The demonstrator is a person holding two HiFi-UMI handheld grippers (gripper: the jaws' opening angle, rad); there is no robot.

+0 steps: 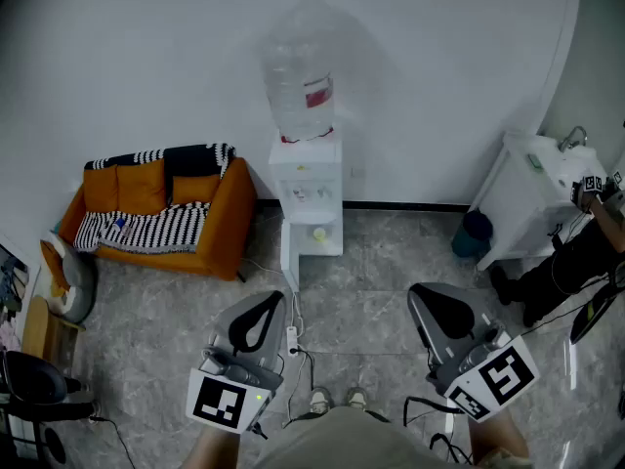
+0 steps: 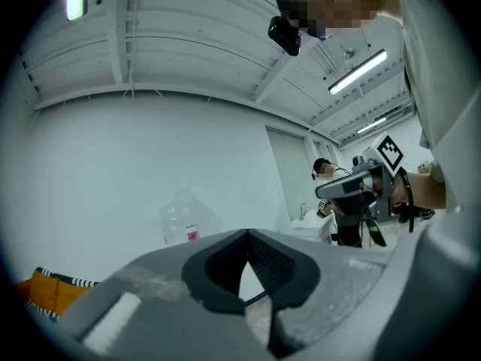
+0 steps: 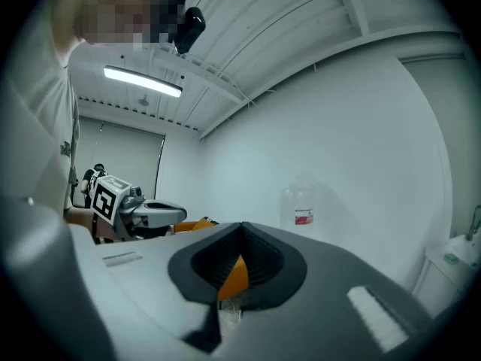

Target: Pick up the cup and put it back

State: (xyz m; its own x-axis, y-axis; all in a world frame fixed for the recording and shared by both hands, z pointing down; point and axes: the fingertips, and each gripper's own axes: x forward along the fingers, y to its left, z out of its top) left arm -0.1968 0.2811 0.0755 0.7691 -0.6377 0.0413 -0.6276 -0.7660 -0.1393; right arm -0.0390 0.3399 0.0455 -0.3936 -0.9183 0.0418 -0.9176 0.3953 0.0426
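A small yellow cup (image 1: 319,233) stands in the niche of the white water dispenser (image 1: 309,179), which carries a clear bottle (image 1: 299,86) against the far wall. Both grippers are held low over the floor, well short of the dispenser. My left gripper (image 1: 270,303) points at it from the left, jaws shut and empty (image 2: 246,236). My right gripper (image 1: 422,296) is level with it on the right, also shut with nothing between the pads (image 3: 242,229). The bottle (image 2: 180,220) (image 3: 301,209) shows beyond each gripper's jaws; the cup is hidden in both gripper views.
An orange sofa (image 1: 156,213) with striped cushions stands left of the dispenser. A power strip (image 1: 291,340) and cables lie on the tiled floor between the grippers. A blue bin (image 1: 476,234), a white sink unit (image 1: 532,198) and another person (image 1: 576,252) are at the right.
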